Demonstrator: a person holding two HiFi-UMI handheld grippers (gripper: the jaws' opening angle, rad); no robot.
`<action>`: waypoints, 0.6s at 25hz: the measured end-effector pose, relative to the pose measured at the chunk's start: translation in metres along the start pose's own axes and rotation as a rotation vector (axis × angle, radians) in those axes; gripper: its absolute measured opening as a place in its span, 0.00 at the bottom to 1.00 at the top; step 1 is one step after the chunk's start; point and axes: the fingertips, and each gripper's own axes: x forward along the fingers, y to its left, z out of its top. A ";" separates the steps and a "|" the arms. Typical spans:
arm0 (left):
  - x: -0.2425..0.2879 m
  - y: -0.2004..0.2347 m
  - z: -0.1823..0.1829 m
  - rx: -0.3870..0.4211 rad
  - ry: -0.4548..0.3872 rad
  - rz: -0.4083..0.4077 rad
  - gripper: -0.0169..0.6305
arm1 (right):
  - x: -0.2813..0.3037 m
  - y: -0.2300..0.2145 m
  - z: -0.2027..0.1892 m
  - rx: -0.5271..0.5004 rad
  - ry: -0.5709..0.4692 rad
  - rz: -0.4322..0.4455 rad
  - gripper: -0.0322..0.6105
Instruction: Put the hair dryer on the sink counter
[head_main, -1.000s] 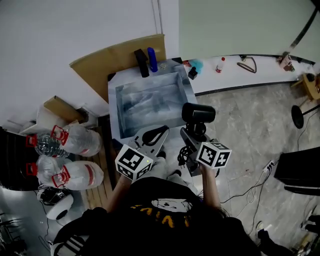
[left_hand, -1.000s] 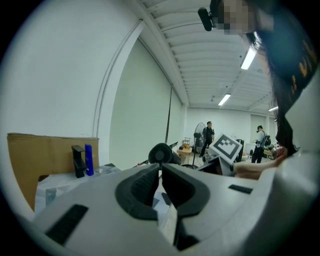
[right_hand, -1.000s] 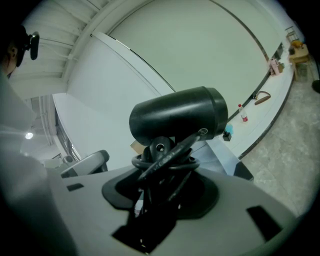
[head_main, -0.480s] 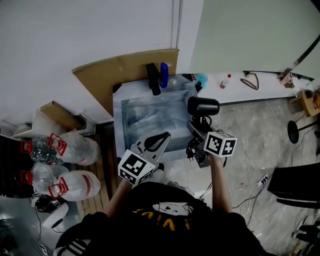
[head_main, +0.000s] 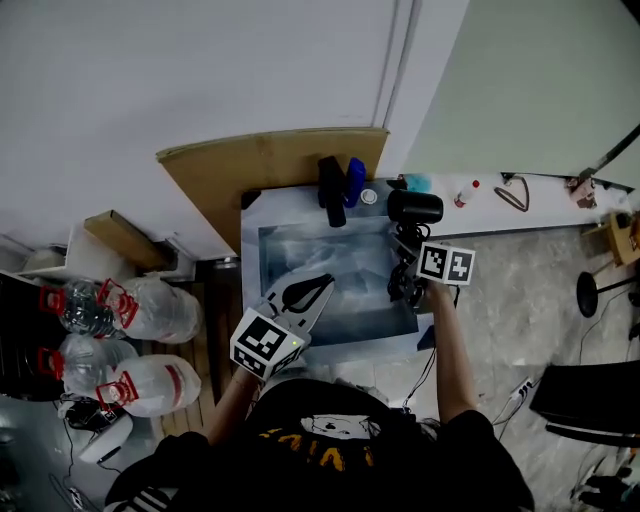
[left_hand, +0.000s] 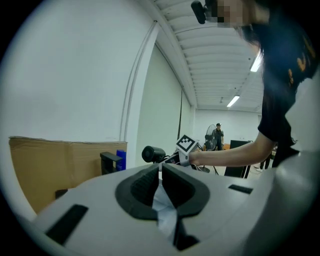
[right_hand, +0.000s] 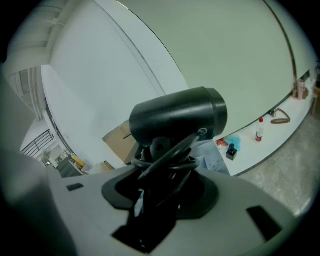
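The black hair dryer (head_main: 415, 208) is held upright over the back right corner of the steel sink (head_main: 258, 232), barrel pointing left. My right gripper (head_main: 408, 262) is shut on its handle, where the cord is wound. In the right gripper view the barrel (right_hand: 177, 120) fills the middle above the jaws of the right gripper (right_hand: 162, 172). My left gripper (head_main: 322, 284) hovers over the sink's near left part, shut and empty. From the left gripper view, the left gripper (left_hand: 160, 172) looks toward the hair dryer (left_hand: 152, 154).
A black bottle (head_main: 331, 190) and a blue bottle (head_main: 354, 182) stand on the sink's back rim, before a cardboard sheet (head_main: 250, 170). Water jugs (head_main: 150, 305) lie on the floor at left. A white ledge (head_main: 540, 205) with small items runs along the right wall.
My right gripper has carried the hair dryer forward, from the sink's near right side to its back right corner. The left gripper has stayed over the sink's near part.
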 end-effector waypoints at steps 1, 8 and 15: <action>-0.001 0.007 -0.001 -0.002 0.004 0.010 0.04 | 0.010 -0.006 0.003 0.008 0.009 -0.006 0.32; -0.011 0.047 -0.005 -0.035 0.019 0.060 0.04 | 0.077 -0.039 0.023 0.065 0.065 -0.051 0.32; -0.023 0.074 -0.010 -0.054 0.039 0.103 0.04 | 0.129 -0.067 0.028 0.209 0.088 -0.111 0.32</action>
